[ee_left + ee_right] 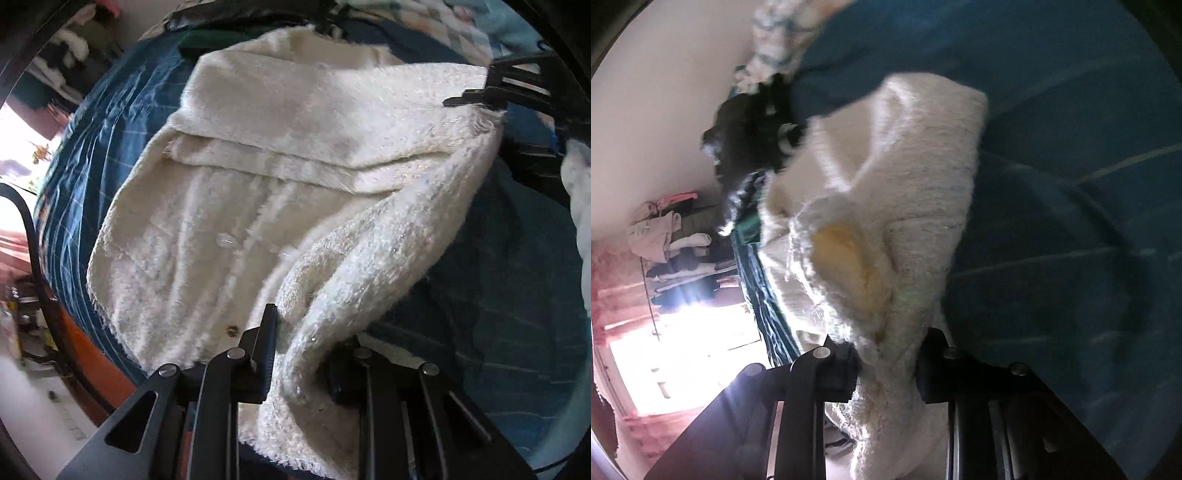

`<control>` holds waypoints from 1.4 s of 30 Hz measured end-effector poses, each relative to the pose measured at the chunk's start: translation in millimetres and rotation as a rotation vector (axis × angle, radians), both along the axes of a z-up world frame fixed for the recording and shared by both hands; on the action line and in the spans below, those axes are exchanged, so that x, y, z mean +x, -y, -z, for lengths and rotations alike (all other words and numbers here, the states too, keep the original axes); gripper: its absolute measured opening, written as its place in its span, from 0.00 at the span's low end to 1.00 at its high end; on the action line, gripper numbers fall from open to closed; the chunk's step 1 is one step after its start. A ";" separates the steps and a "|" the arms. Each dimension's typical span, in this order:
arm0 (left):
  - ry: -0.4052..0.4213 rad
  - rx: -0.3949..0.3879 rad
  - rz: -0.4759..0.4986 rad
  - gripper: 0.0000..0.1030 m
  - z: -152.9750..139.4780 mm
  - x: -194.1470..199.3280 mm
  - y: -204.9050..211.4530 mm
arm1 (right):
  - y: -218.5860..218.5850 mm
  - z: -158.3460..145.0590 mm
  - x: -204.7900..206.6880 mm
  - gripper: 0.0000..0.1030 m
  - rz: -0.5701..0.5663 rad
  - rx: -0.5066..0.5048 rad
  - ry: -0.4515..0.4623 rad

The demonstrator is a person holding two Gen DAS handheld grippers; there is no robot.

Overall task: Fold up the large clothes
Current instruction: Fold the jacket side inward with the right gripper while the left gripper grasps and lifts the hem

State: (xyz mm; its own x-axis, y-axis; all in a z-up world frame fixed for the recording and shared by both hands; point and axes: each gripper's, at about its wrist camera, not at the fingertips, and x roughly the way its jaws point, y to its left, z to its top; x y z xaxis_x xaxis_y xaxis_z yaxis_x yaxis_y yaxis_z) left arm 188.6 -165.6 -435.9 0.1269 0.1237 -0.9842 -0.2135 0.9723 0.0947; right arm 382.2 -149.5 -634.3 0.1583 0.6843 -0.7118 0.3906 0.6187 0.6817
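Observation:
A large cream fuzzy garment (266,177) with clear buttons lies spread on a blue striped bedcover (92,158). My left gripper (303,350) is shut on the garment's near edge, which bunches up between the fingers. My right gripper (476,98) shows at the far right of the left wrist view, pinching the garment's far corner. In the right wrist view my right gripper (886,369) is shut on the cream garment (886,192), which is lifted and folded over with a yellowish inner patch showing.
A dark green cloth (199,40) and black items (753,122) lie at the far end of the bed. The bed's orange edge (92,362) is at left. A clothes rack (672,243) stands by a bright doorway. A white wall (665,110) is behind.

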 end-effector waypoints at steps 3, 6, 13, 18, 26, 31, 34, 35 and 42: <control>0.032 -0.052 -0.022 0.19 -23.3 0.6 -39.6 | -26.6 -52.0 -1.7 0.24 -0.013 -0.031 0.036; 0.058 -0.087 -0.054 0.19 -41.7 0.9 -82.3 | -57.7 -91.5 -4.4 0.24 -0.046 -0.056 0.066; 0.067 -0.118 -0.147 0.20 -34.3 8.3 -178.4 | -183.2 -112.4 30.1 0.24 -0.179 -0.129 0.085; 0.011 -0.100 -0.205 0.24 11.4 17.6 -240.9 | -269.3 -74.7 55.2 0.24 -0.268 -0.261 0.033; 0.004 -0.290 -0.374 0.52 32.5 -12.2 -331.5 | -354.3 -42.7 68.1 0.43 -0.409 -0.356 -0.006; 0.029 -0.270 -0.400 0.82 19.9 -45.4 -360.0 | -348.5 -75.9 61.5 0.44 -0.440 -0.099 0.053; 0.019 -0.296 -0.418 0.82 30.2 -48.8 -369.5 | -311.4 -99.5 49.3 0.48 -0.418 -0.167 0.091; 0.015 -0.298 -0.411 0.82 34.9 -46.0 -369.4 | -290.5 -103.9 41.3 0.48 -0.400 -0.194 0.089; -0.053 -0.400 -0.366 0.80 101.8 -1.0 -348.0 | -164.6 -57.6 -2.1 0.48 -0.256 -0.265 -0.063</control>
State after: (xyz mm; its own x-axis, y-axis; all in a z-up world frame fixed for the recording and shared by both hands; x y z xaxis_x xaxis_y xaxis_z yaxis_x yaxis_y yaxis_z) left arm 187.7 182.4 -537.8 0.0951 -0.2353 -0.9673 -0.5496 0.7978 -0.2481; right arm 380.1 15.1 -576.7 -0.0436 0.4870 -0.8723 0.2362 0.8534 0.4647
